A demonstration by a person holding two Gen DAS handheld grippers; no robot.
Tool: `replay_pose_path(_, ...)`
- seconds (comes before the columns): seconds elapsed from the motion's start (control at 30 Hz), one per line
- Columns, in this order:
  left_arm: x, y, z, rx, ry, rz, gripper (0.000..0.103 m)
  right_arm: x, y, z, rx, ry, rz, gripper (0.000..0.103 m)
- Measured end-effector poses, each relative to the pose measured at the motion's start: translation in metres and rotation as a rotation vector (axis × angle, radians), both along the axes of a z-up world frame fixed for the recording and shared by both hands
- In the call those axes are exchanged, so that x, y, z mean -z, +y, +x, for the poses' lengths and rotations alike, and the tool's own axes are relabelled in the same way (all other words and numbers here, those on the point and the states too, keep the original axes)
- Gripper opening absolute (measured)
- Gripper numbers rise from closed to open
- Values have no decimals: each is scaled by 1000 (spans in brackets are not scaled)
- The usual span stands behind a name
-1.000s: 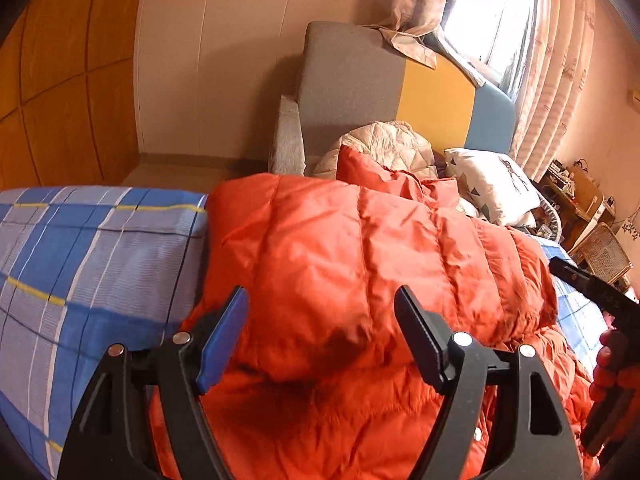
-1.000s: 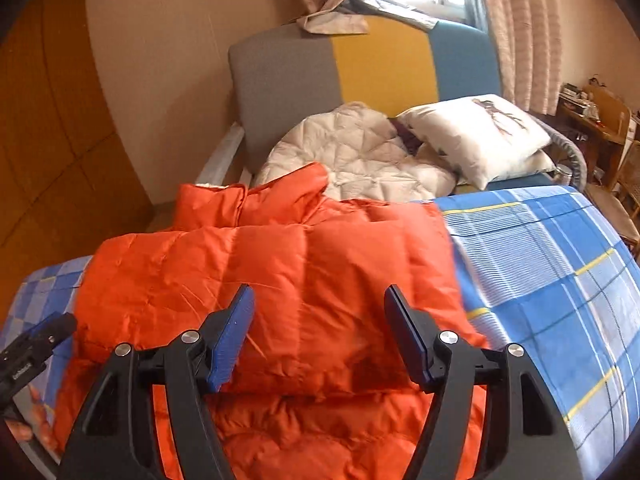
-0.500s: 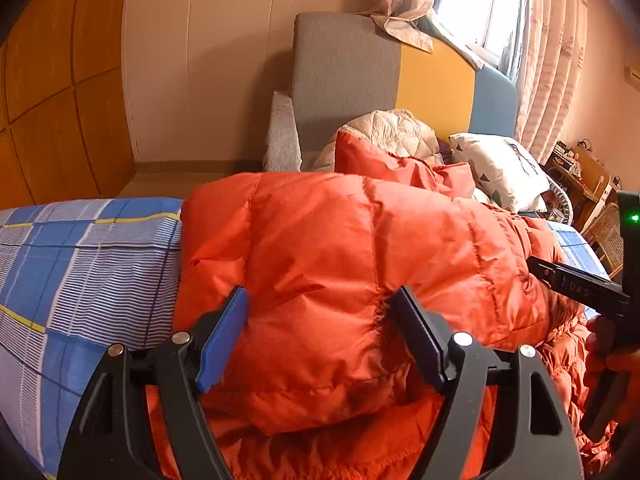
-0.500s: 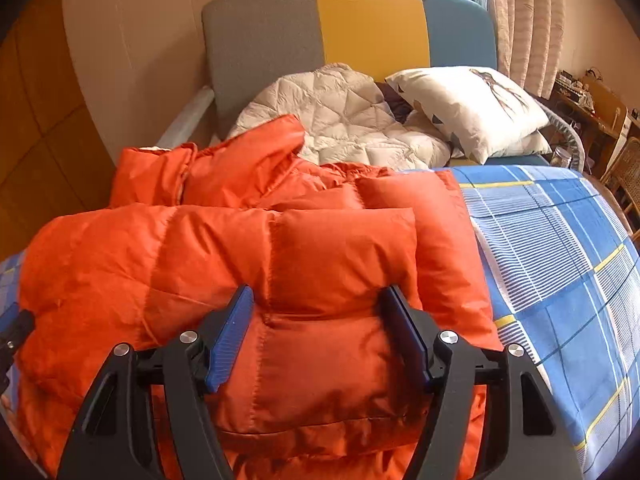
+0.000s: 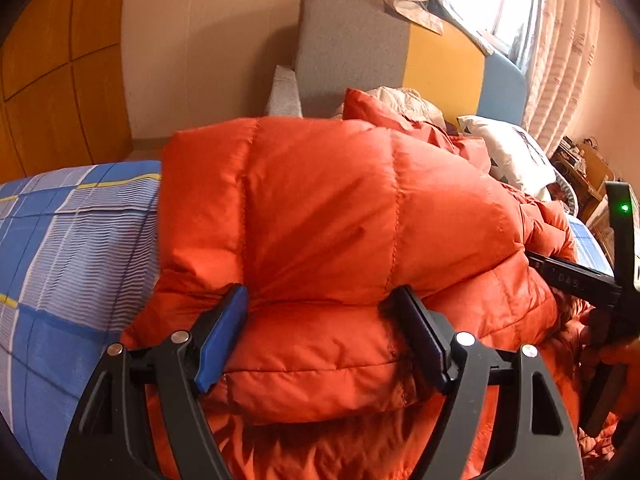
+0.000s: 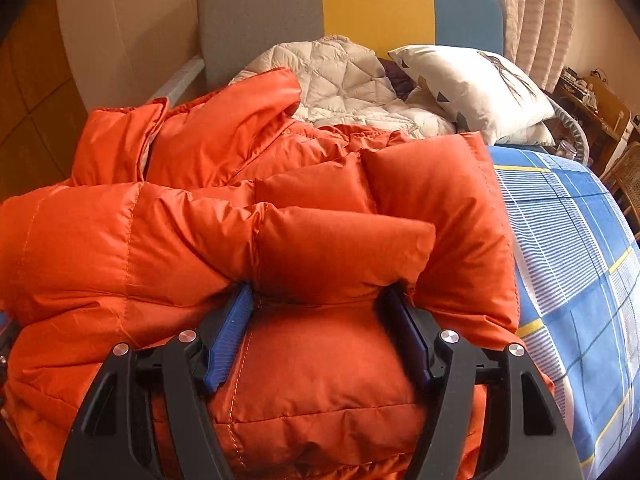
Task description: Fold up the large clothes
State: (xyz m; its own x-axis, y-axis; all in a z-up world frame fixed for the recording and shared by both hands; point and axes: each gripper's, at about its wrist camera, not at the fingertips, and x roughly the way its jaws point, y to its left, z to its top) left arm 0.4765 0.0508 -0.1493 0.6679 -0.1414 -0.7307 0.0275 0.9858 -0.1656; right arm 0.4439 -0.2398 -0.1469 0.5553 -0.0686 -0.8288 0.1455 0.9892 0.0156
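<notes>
An orange puffer jacket [image 5: 328, 208] lies on a bed with a blue plaid sheet [image 5: 60, 240]. My left gripper [image 5: 320, 320] has its jaws pressed into the folded-over hem, with thick padding bulging between them. The jacket also fills the right wrist view [image 6: 200, 232]. My right gripper [image 6: 318, 312] squeezes the hem at the jacket's right side, near a folded sleeve [image 6: 452, 208]. The right gripper shows at the right edge of the left wrist view [image 5: 576, 280].
A cream quilted blanket [image 6: 344, 80] and a white pillow [image 6: 472, 88] lie beyond the jacket against a grey, yellow and blue headboard [image 6: 360, 4]. Plaid sheet [image 6: 572, 240] shows to the right. Curtains, a window and cluttered furniture stand at far right.
Both grippers have moved forward onto the jacket's hem and closed in on the padding. The folded layer has bunched up and risen in front of them.
</notes>
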Motion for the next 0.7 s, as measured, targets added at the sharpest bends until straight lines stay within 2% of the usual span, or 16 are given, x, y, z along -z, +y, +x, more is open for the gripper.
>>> replay_pose_path(0.03,-5,3,-3,-21,4,-5,81,-5,-1,-4,0,0,16,78)
replay_pose_path(0.1,-14,8,-18,-38,-5,-16,85,-18,-6,-19,3,-21,49,82)
replay_pose_path(0.2,-24,15,-43,-58,-14,-22,87,-31,-17,-47,18,-32,91,83)
replay_pose_path(0.4,-30,37,-113,-71,-4,-33,87,-44,-50,-110,34,35,89,83)
replay_pose_path(0.53,-27,64,-168,-91,21,-63,86,-52,-91,-164,59,60,96,83)
replay_pose_path(0.7,-15,99,-227,-114,58,-104,82,-48,-126,-227,57,102,122,83)
